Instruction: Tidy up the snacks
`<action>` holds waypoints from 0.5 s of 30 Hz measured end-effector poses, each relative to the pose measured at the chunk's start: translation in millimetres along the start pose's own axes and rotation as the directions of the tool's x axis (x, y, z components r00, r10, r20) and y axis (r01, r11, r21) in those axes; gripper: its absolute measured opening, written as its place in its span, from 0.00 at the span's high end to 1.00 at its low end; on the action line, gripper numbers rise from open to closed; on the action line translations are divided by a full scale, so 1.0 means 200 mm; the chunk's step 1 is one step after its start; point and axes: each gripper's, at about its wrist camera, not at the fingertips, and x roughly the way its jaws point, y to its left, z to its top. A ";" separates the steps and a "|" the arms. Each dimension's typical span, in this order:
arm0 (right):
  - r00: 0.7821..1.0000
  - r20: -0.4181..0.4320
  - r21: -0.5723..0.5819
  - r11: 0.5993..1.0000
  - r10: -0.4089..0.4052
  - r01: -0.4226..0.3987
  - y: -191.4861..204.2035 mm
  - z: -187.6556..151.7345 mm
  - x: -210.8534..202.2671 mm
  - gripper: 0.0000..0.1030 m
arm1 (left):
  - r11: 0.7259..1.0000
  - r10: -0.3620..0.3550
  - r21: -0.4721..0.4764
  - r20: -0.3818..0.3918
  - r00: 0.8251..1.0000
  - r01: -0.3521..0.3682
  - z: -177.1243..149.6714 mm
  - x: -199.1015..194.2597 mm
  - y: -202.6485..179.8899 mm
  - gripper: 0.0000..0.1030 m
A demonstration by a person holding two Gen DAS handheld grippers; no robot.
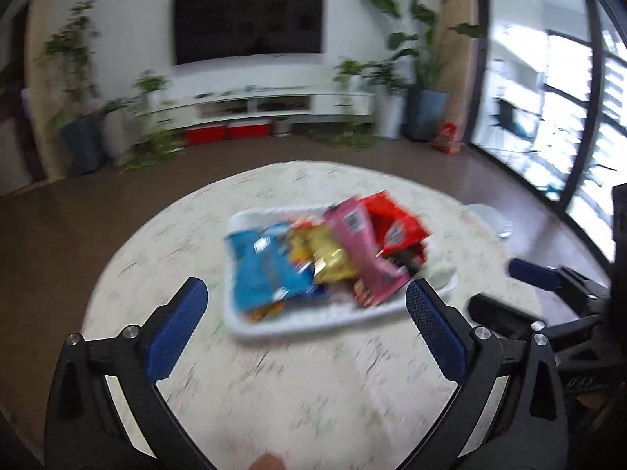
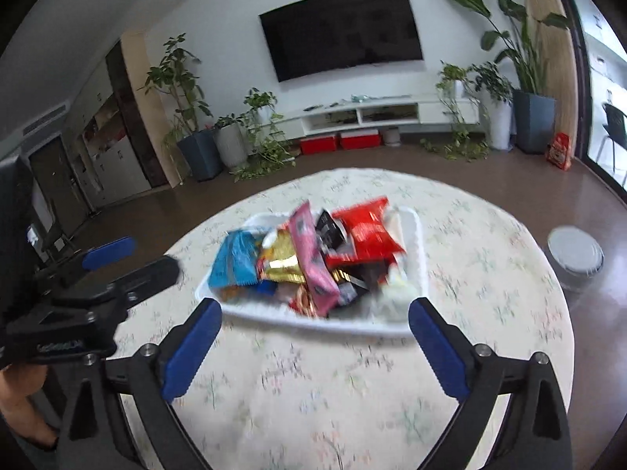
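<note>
Nearest, both grippers hang over the near part of the round table, which wears a pale floral cloth. Left gripper: jaws spread wide, blue pads apart, nothing between them, no contact with the tray. Right gripper: likewise spread wide, empty, clear of the tray. Each one shows at the edge of the other's view. Part of a hand shows low at the left edge of the right wrist view.

Next out, the white tray sits on the cloth, around mid-table. Snack packets lie heaped inside it, overlapping: a blue packet at the left end, a gold packet beside it, a long pink packet lying across the middle, a red packet at the far right. Smaller wrappers under these are too blurred to tell. All snacks seen are within the tray; none lies loose on the cloth.

Beyond the table's right edge, a round grey disc-shaped object sits on the brown floor.

Farthest, a low white TV unit stands along the wall with two red boxes beneath, a dark television mounted above, and potted plants on both sides.
</note>
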 end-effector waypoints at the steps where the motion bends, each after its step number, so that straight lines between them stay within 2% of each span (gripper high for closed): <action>1: 1.000 -0.004 0.022 1.000 0.004 -0.004 -0.02 -0.04 -0.03 0.04 | 0.997 0.077 -0.008 0.019 0.997 -0.076 -0.06 -0.07 -0.01 0.00; 3: 1.000 0.007 0.063 0.998 -0.013 0.012 -0.05 -0.11 -0.09 0.04 | 0.984 0.178 -0.028 0.077 0.981 -0.177 -0.15 -0.19 -0.03 0.00; 5: 0.999 0.025 0.072 0.997 -0.032 0.030 -0.06 -0.16 -0.16 0.04 | 0.976 0.212 -0.067 0.089 0.973 -0.206 -0.22 -0.27 -0.02 0.00; 8: 0.997 0.039 0.058 0.996 -0.063 0.060 -0.05 -0.21 -0.21 0.04 | 0.972 0.188 -0.142 -0.006 0.982 -0.187 -0.29 -0.31 0.03 0.00; 15: 0.991 0.062 -0.002 0.993 -0.120 0.121 0.06 -0.26 -0.33 0.03 | 0.974 0.164 -0.151 -0.032 0.986 -0.167 -0.37 -0.40 -0.01 0.00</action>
